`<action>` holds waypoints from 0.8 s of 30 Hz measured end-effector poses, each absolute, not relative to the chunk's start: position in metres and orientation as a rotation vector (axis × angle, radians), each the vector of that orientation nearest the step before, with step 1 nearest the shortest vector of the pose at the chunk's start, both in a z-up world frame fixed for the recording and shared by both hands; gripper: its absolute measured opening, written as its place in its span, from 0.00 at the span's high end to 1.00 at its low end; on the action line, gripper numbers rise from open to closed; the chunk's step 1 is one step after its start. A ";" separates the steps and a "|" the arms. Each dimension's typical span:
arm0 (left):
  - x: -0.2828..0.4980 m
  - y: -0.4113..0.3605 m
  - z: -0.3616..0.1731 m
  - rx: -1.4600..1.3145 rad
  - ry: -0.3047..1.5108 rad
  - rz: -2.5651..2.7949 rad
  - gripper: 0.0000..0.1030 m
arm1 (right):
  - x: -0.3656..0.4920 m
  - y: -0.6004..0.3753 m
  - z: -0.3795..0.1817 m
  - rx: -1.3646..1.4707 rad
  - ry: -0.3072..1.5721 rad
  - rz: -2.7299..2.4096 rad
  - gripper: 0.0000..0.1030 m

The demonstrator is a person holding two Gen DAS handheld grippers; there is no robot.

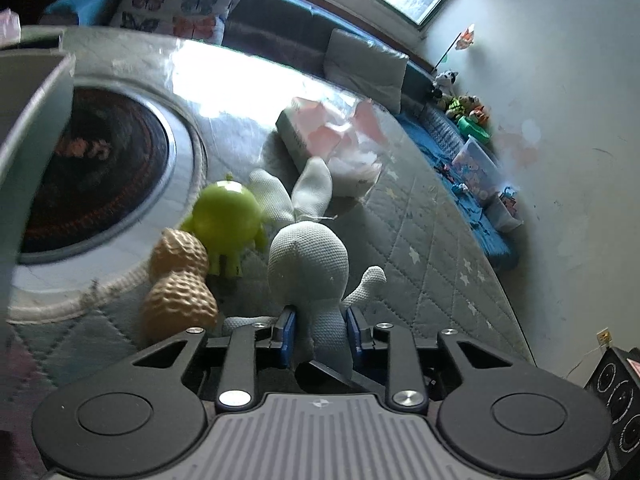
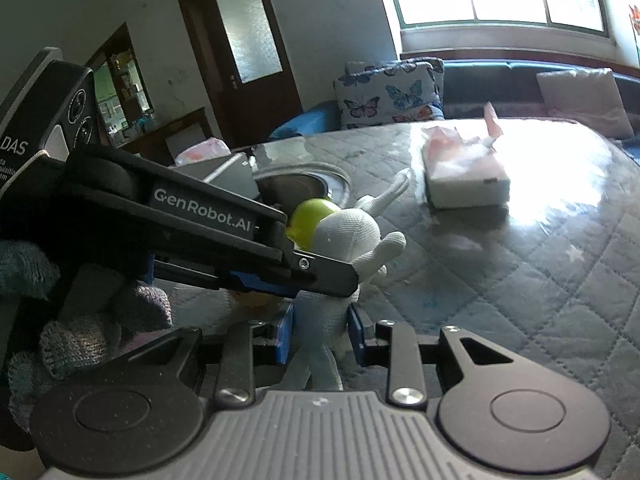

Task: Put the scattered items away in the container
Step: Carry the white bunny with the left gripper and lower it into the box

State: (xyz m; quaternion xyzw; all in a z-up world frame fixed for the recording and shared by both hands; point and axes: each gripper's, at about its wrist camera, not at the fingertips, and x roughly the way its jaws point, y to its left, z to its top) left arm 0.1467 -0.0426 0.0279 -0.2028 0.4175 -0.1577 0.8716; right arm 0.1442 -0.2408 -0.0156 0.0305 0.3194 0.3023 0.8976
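The white rabbit toy (image 1: 308, 264) sits right at my left gripper (image 1: 320, 332) in the left wrist view, its body pinched between the blue pads, so those jaws are closed on it. Its ears reach away from me across the quilted table (image 1: 420, 272). Just left of it stands a green figure (image 1: 226, 220), touching a peanut-shaped toy (image 1: 178, 284) that lies nearer to me. Beyond them is a round dark inset (image 1: 96, 164) with a pale rim, and a grey container (image 1: 28, 128) edge fills the far left. A tissue pack (image 1: 316, 132) lies further off.

From the right wrist view, my right gripper (image 2: 320, 332) also has its jaws closed on the same rabbit, clamping the lower body or legs. The left gripper comes in from the left above it, held by a gloved hand (image 2: 80, 320), and grips the toy higher up. The green figure peeks out behind the rabbit's head.
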 end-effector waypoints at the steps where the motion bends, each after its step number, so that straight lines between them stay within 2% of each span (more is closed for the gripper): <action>1: 0.143 -0.040 0.032 -0.418 0.861 -0.326 0.72 | 0.142 -0.238 -0.013 0.062 0.654 0.632 0.72; 16: 0.092 0.041 0.085 -0.423 0.669 -0.177 0.72 | 0.127 -0.158 0.033 -0.006 0.524 0.801 0.72; 24: 0.077 0.099 0.095 -0.421 0.630 -0.056 0.72 | 0.128 -0.088 0.042 -0.054 0.496 0.917 0.72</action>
